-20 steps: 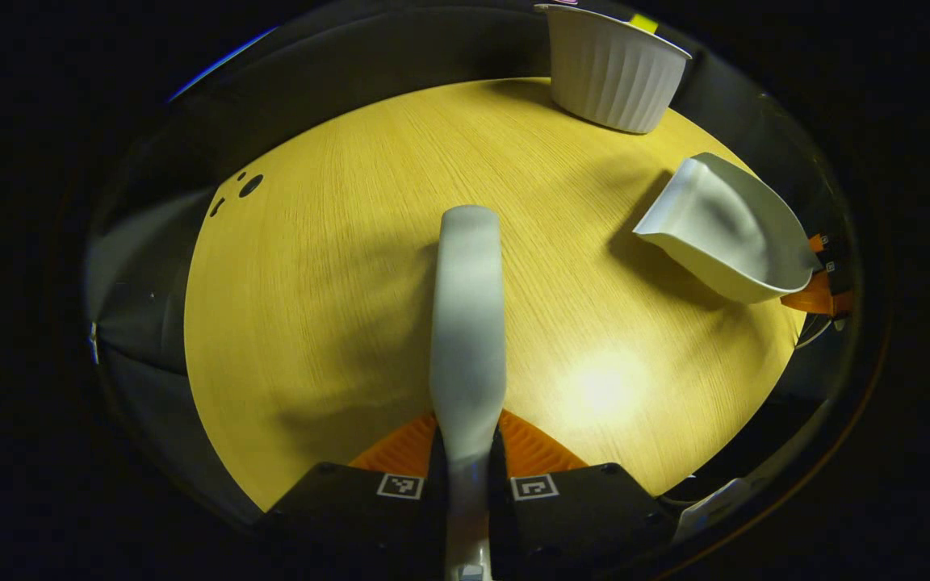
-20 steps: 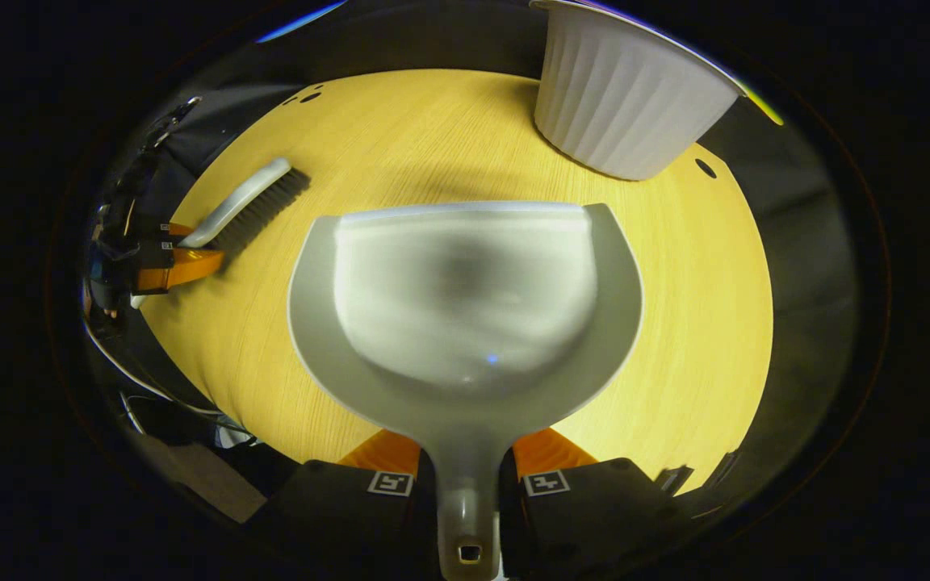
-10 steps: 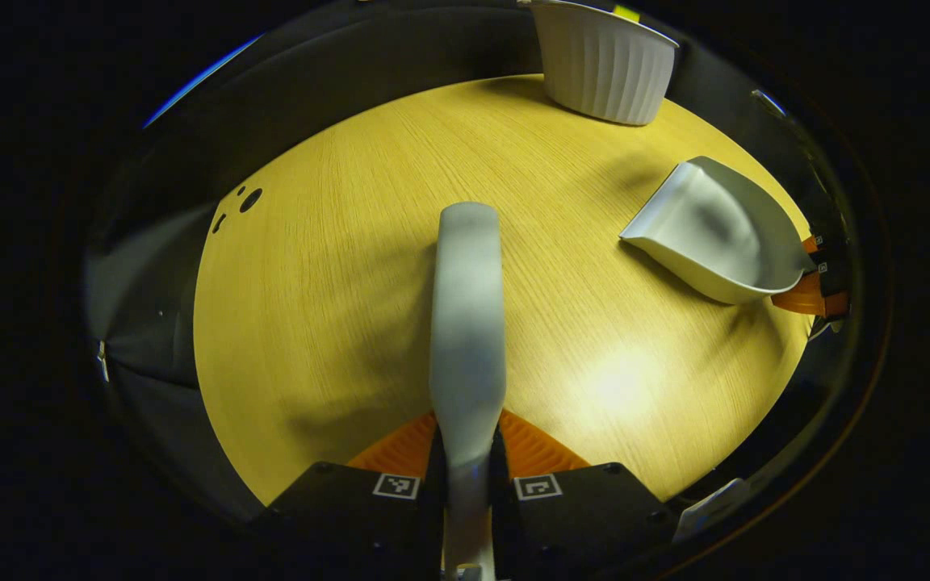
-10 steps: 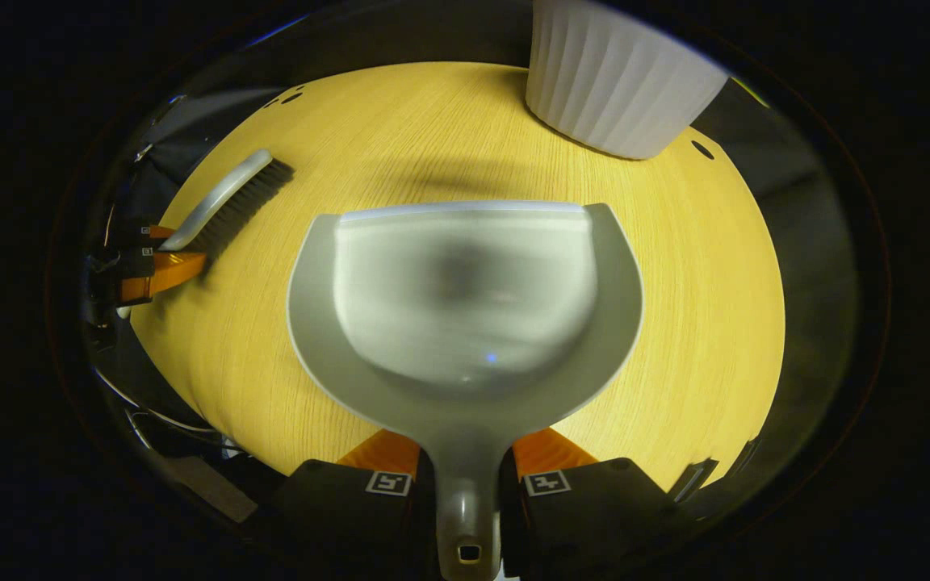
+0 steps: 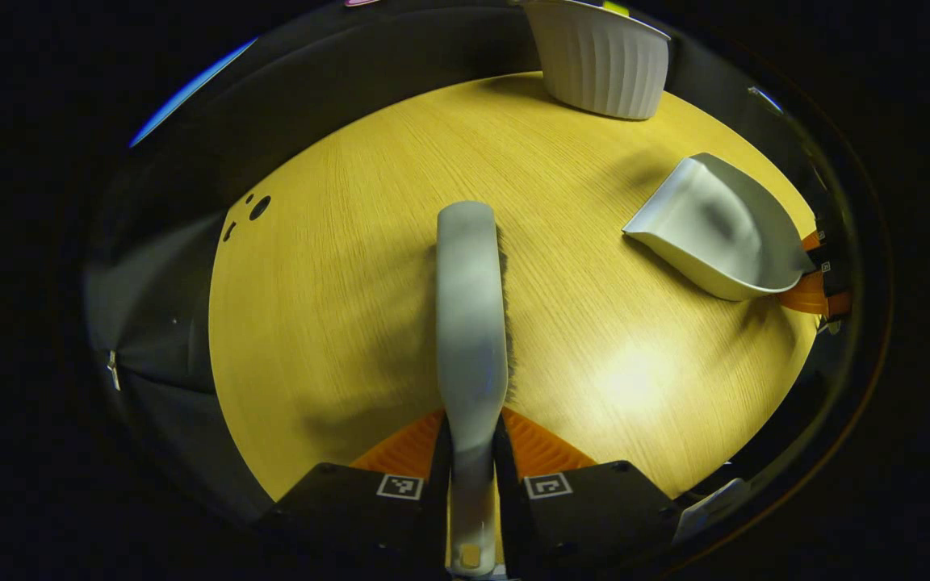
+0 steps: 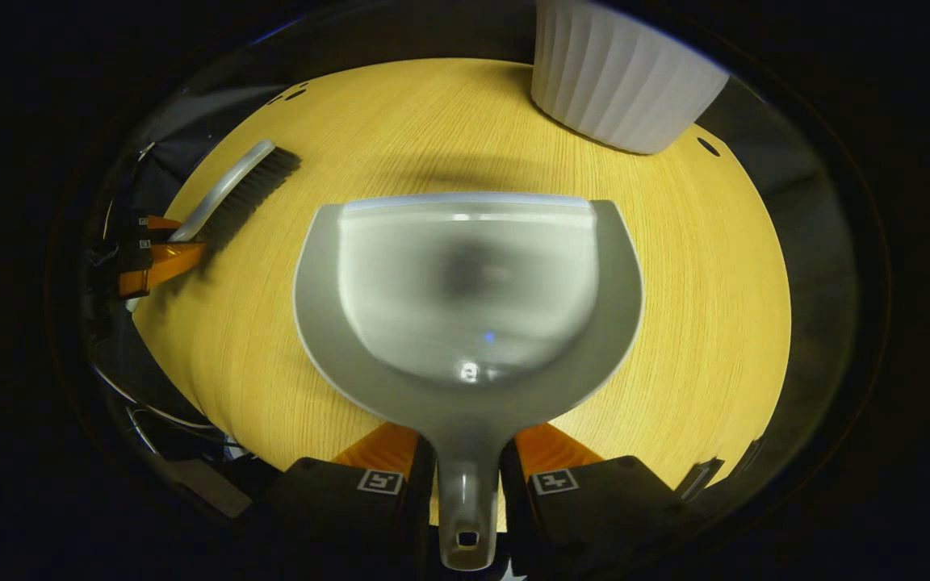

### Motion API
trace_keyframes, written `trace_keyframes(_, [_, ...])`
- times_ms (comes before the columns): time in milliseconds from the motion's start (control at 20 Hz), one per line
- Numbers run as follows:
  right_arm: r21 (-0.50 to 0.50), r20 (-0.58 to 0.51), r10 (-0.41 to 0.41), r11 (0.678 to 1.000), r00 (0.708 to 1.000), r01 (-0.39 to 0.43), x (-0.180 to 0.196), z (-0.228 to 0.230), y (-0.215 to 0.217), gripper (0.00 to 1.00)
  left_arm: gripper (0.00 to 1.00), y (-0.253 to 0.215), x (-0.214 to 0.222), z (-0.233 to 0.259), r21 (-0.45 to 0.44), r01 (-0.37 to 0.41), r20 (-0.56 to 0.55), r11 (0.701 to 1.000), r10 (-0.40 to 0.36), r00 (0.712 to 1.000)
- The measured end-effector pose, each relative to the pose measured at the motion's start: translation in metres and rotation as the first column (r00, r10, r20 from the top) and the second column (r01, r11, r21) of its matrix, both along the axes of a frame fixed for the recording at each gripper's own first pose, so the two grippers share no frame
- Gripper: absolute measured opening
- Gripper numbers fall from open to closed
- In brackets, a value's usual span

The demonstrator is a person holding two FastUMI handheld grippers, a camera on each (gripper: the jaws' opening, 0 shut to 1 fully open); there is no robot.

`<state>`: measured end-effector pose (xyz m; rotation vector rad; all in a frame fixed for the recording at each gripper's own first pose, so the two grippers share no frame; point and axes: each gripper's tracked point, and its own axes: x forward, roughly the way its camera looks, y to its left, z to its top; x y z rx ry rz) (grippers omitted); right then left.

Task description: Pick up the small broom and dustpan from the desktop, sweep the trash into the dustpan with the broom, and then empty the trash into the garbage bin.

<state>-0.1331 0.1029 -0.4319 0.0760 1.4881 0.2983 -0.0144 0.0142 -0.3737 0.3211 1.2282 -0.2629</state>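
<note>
Standing by the bench [image 5: 336, 266], I see both tools already in hand: the left gripper [image 5: 471, 452] has its fingers clamped on the handle of the small broom [image 5: 469, 307], whose pale back runs straight ahead over the wood with a fringe of dark bristles along its right edge, and the right gripper [image 6: 469, 472] has its fingers pressed on the stem of the grey dustpan [image 6: 469, 290], the pan spread out in front with its straight lip facing the far side. In the left gripper view the dustpan sits off to the right, well apart from the broom, its mouth turned toward the middle of the bench; in the right gripper view the broom lies at the left edge. The white ribbed garbage bin [image 6: 622, 81] stands at the far edge of the bench, beyond the pan's lip. I can make out no trash on the wood, and the pan's bowl looks bare apart from glints of light, so whether sweeping is over or not yet begun I cannot tell. If anything lies in the pan, the next move calls for carrying it over the bin's rim and tipping it forward
</note>
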Motion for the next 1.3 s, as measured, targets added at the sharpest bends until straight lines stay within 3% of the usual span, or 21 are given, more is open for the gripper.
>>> trace_keyframes(250, [0.030,0.014,-0.012,0.999,1.000,0.012,-0.002,0.028,-0.010,0.42,0.32,0.004,-0.006,0.020,0.023,0.018,0.030,1.000,-0.018,0.999])
trace_keyframes(550, [0.079,0.138,-0.019,0.997,0.990,0.009,0.015,0.089,-0.023,0.41,0.31,0.004,0.000,0.072,0.012,-0.007,0.135,1.000,0.006,0.991])
trace_keyframes(650, [0.093,0.232,-0.031,0.996,0.972,0.009,0.030,0.115,-0.026,0.40,0.31,-0.001,0.005,0.095,-0.021,-0.031,0.194,0.999,0.035,0.980])
trace_keyframes(750, [0.103,0.349,-0.052,0.995,0.936,0.017,0.052,0.146,-0.027,0.39,0.31,-0.009,0.014,0.122,-0.075,-0.051,0.279,0.996,0.070,0.958])
trace_keyframes(900, [0.115,0.526,-0.079,0.993,0.847,0.022,0.086,0.193,-0.034,0.39,0.31,-0.027,0.034,0.170,-0.181,-0.057,0.426,0.982,0.131,0.895])
trace_keyframes(950, [0.120,0.576,-0.088,0.993,0.813,0.022,0.096,0.206,-0.037,0.39,0.20,-0.033,0.042,0.188,-0.218,-0.054,0.476,0.974,0.154,0.866])
trace_keyframes(1000, [0.126,0.620,-0.096,0.992,0.779,0.022,0.105,0.217,-0.038,0.39,0.28,-0.038,0.049,0.208,-0.251,-0.048,0.529,0.967,0.178,0.830])
trace_keyframes(1050, [0.132,0.660,-0.103,0.991,0.744,0.021,0.113,0.229,-0.041,0.39,0.21,-0.041,0.053,0.231,-0.274,-0.036,0.582,0.961,0.195,0.790])
trace_keyframes(1100, [0.141,0.691,-0.112,0.990,0.714,0.019,0.119,0.243,-0.043,0.39,0.20,-0.043,0.059,0.251,-0.286,-0.024,0.631,0.958,0.207,0.747])
trace_keyframes(1150, [0.152,0.718,-0.121,0.988,0.686,0.015,0.124,0.254,-0.045,0.36,0.28,-0.045,0.061,0.267,-0.293,-0.011,0.674,0.956,0.215,0.707])
trace_keyframes(1200, [0.160,0.747,-0.129,0.987,0.652,0.012,0.125,0.259,-0.047,0.36,0.28,-0.046,0.062,0.281,-0.300,0.000,0.708,0.954,0.223,0.670])
trace_keyframes(1300, [0.166,0.800,-0.138,0.986,0.585,0.005,0.129,0.270,-0.056,0.41,0.30,-0.054,0.061,0.297,-0.320,0.026,0.750,0.947,0.237,0.617])
